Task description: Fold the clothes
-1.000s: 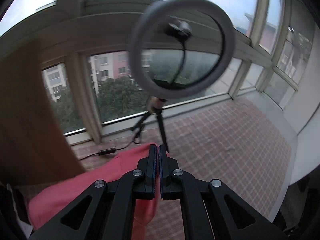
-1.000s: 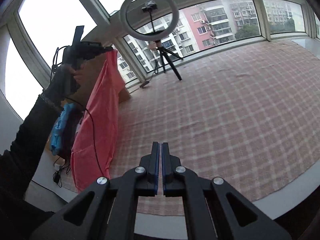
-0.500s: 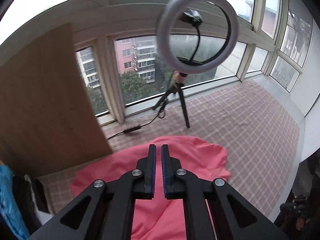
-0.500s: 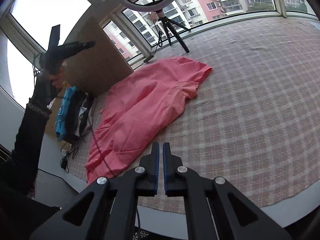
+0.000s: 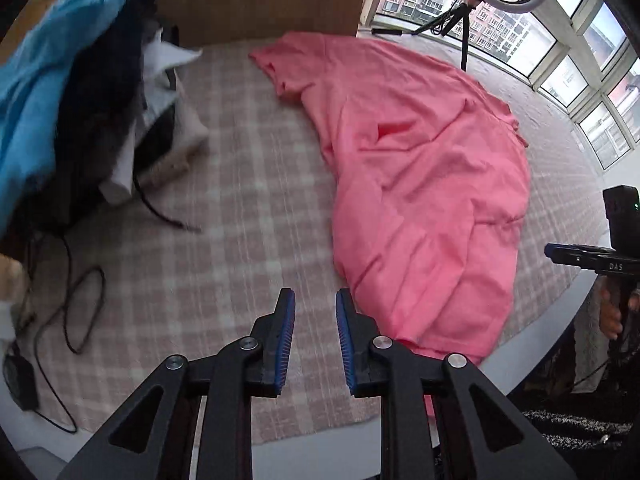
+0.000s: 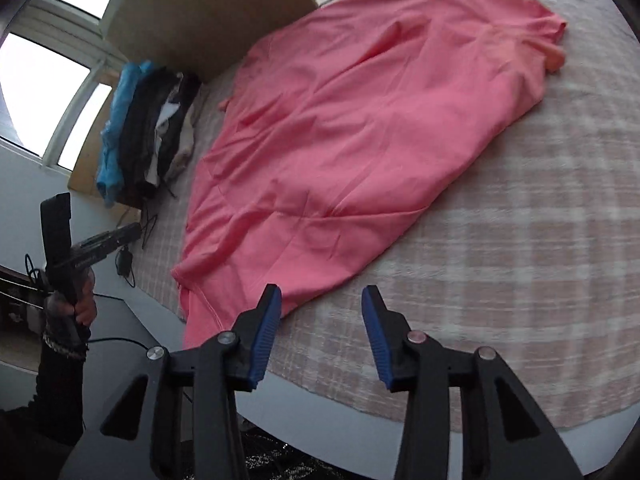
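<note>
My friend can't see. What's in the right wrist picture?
A pink shirt lies spread on a checked blanket. The right tool hangs over the shirt's near edge, its jaws opening and empty. A clothes pile sits at far left.

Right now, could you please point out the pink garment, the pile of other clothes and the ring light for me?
pink garment (image 6: 360, 120): right wrist view, middle of the spread cloth.
pile of other clothes (image 5: 100, 92): left wrist view, dark middle of the heap.
ring light (image 5: 504, 4): left wrist view, lower rim of the ring.
</note>
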